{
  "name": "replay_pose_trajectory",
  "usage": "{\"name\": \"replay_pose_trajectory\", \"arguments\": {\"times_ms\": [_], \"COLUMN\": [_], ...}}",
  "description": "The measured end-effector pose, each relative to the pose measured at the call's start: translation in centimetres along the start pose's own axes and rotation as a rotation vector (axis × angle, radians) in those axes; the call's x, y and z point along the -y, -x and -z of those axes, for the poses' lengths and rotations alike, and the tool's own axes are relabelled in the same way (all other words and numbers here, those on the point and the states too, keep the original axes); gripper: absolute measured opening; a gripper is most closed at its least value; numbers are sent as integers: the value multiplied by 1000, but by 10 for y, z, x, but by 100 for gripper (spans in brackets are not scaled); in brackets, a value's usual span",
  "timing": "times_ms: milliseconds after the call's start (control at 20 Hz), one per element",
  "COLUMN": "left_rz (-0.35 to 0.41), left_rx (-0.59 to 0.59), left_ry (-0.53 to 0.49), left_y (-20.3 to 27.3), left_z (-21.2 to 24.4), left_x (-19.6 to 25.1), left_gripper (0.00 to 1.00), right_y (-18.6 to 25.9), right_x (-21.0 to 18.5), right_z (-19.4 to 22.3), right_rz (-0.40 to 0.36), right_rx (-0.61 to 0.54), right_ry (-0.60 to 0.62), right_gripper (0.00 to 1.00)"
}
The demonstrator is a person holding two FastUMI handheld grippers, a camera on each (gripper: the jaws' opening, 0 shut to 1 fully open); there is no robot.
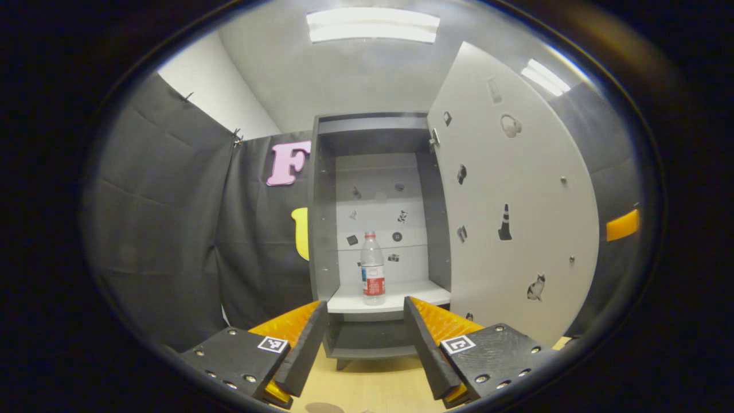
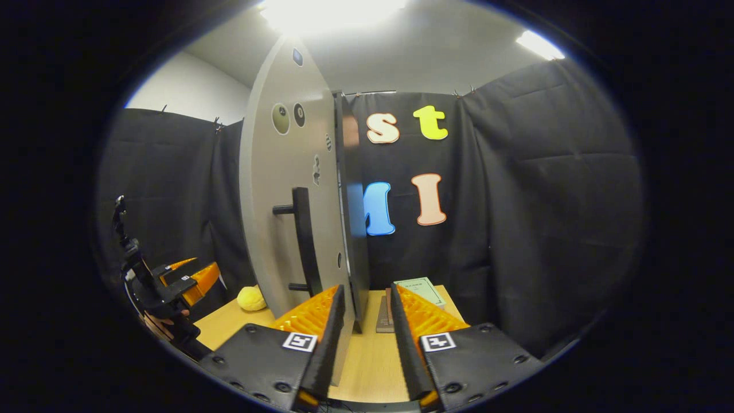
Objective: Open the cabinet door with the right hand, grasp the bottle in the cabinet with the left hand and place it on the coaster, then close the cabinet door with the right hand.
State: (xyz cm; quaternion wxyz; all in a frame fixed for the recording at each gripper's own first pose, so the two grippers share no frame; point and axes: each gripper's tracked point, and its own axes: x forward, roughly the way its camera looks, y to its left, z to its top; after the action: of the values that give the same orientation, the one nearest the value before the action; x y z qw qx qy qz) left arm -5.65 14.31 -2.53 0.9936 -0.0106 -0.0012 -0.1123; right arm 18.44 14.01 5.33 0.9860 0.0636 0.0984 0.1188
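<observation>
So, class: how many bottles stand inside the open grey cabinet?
1: a clear plastic bottle with a red label, upright on the white shelf. The compartment below is partly hidden.

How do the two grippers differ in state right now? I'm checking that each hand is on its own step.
The left gripper points into the open cabinet, in line with the bottle but short of it; the right gripper sits at the door's free edge, beside the handle. The left gripper's fingers have a bare gap between them; the door's edge falls between the right gripper's fingers. Both are open, holding nothing.
</observation>
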Motion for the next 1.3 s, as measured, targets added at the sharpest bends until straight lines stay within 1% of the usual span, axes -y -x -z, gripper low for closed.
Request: {"name": "replay_pose_trajectory", "arguments": {"times_ms": [50, 100, 150, 200, 250, 300, 500, 650, 900, 1050, 1100, 1200, 1250, 1300], "left_rz": [2, 4, 5, 3, 5, 10, 40, 68, 109, 122, 121, 130, 134, 134], "left_rx": [-4, -12, -21, -28, -29, -27, -41, -46, -39, -16, -11, -5, -4, -6], "left_ry": [4, 6, 4, 3, 5, 5, -1, 16, -14, -28, -30, -19, -15, -16], "left_y": [0, -1, 0, -1, -1, -3, -10, -16, -28, -38, -41, -46, -47, -49], "left_z": [0, 1, 2, 2, 3, 3, 7, 9, 8, 7, 6, 7, 7, 8], "left_x": [0, 0, 0, 0, 1, 2, 2, 9, 10, 11, 10, 13, 15, 15], "left_gripper": [79, 79, 81, 79, 79, 79, 79, 79, 79, 79, 81, 81, 79, 79], "right_y": [-3, -4, -6, -9, -11, -14, -20, -31, -45, -50, -50, -52, -54, -56], "right_x": [3, 7, 12, 18, 24, 29, 52, 59, 65, 72, 74, 78, 80, 82], "right_z": [0, -2, -1, -2, -1, -1, 5, 4, 5, 3, 2, 3, 4, 5], "right_rz": [2, 7, 19, 39, 57, 72, 141, 186, 248, 298, 315, 345, 358, 370], "right_rx": [8, 17, 25, 32, 34, 35, 37, 37, 28, 34, 34, 31, 29, 26], "right_ry": [-2, 2, 12, 18, 20, 15, -4, -3, 3, 21, 31, 41, 42, 38], "right_gripper": [68, 87, 99, 99, 95, 99, 98, 98, 98, 98, 98, 98, 98, 94]}}
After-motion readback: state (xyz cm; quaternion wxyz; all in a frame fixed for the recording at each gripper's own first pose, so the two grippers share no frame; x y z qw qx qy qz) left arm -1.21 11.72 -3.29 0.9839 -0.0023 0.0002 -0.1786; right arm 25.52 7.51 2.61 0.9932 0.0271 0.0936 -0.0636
